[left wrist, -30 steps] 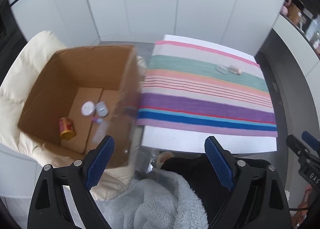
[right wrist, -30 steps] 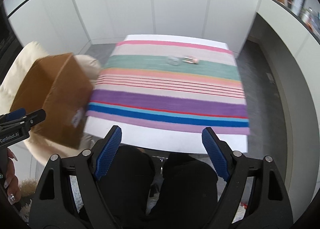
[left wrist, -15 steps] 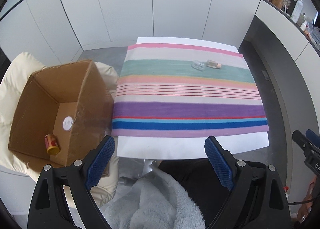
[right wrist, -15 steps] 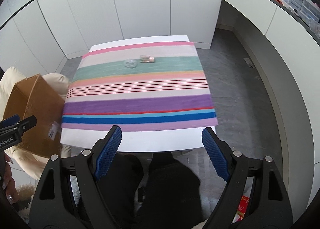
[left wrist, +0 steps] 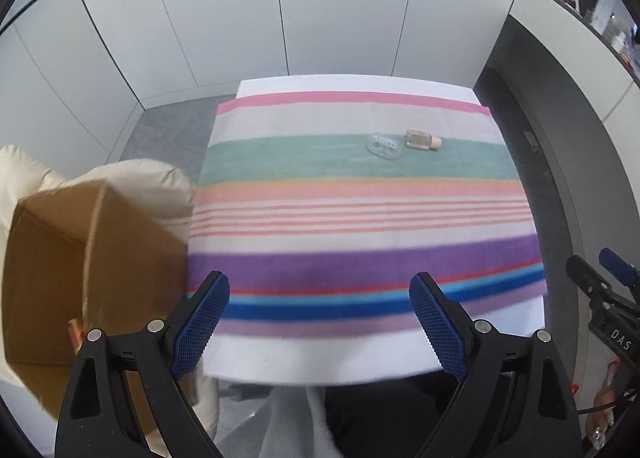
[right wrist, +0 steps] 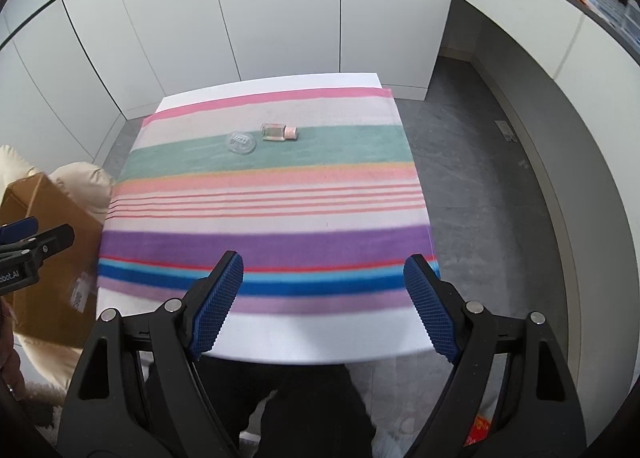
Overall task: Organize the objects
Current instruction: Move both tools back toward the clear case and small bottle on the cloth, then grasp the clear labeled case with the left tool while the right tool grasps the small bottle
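Swinging away from the cardboard box (left wrist: pixel 92 278), both grippers now face the striped cloth (left wrist: pixel 360 209) on the white table (left wrist: pixel 320 362). The left gripper (left wrist: pixel 318 322) and right gripper (right wrist: pixel 320 302) hang over the table's near edge, fingers spread wide with nothing between them. A second ago the left camera looked down into the box at a can and small jars; now the box sits at the left margin, its inside hardly visible. Far across the cloth, on the green stripe, a clear plastic lid (left wrist: pixel 383 145) and a small bottle (left wrist: pixel 421 139) lying on its side rest just beside each other, probably the next things to collect.
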`<state>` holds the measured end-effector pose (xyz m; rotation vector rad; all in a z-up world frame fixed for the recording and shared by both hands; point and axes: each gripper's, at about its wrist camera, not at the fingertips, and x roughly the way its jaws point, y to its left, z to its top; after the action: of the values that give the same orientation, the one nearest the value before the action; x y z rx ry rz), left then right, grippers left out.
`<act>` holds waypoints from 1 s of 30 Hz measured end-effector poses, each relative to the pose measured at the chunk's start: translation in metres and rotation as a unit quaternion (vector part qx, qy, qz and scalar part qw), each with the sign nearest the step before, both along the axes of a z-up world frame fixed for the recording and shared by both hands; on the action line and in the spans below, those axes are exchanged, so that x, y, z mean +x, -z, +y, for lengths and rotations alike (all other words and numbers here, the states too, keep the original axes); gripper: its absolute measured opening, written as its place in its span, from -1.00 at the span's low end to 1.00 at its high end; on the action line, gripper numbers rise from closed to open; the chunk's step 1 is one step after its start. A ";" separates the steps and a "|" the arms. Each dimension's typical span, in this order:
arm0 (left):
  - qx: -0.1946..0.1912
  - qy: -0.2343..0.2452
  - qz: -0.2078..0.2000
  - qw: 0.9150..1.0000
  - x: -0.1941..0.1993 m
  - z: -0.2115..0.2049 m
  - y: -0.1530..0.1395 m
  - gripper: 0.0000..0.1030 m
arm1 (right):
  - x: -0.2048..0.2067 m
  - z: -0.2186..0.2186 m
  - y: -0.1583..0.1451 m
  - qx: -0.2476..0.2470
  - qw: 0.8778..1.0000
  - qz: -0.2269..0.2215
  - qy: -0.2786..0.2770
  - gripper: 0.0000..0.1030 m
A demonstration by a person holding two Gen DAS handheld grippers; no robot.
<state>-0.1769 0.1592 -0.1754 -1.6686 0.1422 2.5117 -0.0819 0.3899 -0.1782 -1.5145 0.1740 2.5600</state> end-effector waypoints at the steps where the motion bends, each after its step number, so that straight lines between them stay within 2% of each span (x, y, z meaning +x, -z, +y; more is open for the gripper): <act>1: 0.000 -0.001 -0.003 1.000 -0.011 0.004 0.006 0.79 | -0.011 0.002 0.006 0.002 1.000 -0.004 0.000 0.65; 7: 0.011 -0.009 -0.025 1.000 -0.070 0.021 0.049 0.79 | -0.072 0.015 0.046 -0.001 1.000 -0.017 0.003 0.64; 13: 0.005 -0.013 -0.042 0.999 -0.127 0.031 0.101 0.79 | -0.139 0.021 0.097 -0.015 0.999 -0.035 0.010 0.64; 15: -0.009 -0.013 -0.047 0.999 -0.142 0.033 0.119 0.79 | -0.159 0.020 0.115 -0.021 0.999 -0.044 0.011 0.64; 18: -0.030 -0.009 -0.048 0.998 -0.156 0.036 0.139 0.79 | -0.191 0.015 0.142 -0.045 0.998 -0.052 0.014 0.64; 22: -0.026 -0.008 -0.061 0.998 -0.170 0.036 0.160 0.79 | -0.227 0.002 0.171 -0.068 0.995 -0.062 0.025 0.64; 25: -0.029 -0.005 -0.060 0.998 -0.174 0.036 0.169 0.79 | -0.246 -0.010 0.184 -0.081 0.995 -0.050 0.032 0.64; 30: -0.028 0.010 -0.064 0.997 -0.175 0.040 0.181 0.79 | -0.266 -0.026 0.190 -0.046 0.998 -0.036 0.037 0.70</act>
<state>-0.3515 0.1993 -0.3562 -1.8355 0.2178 2.3992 -0.3478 0.3637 -0.3679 -1.5967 0.3364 2.4671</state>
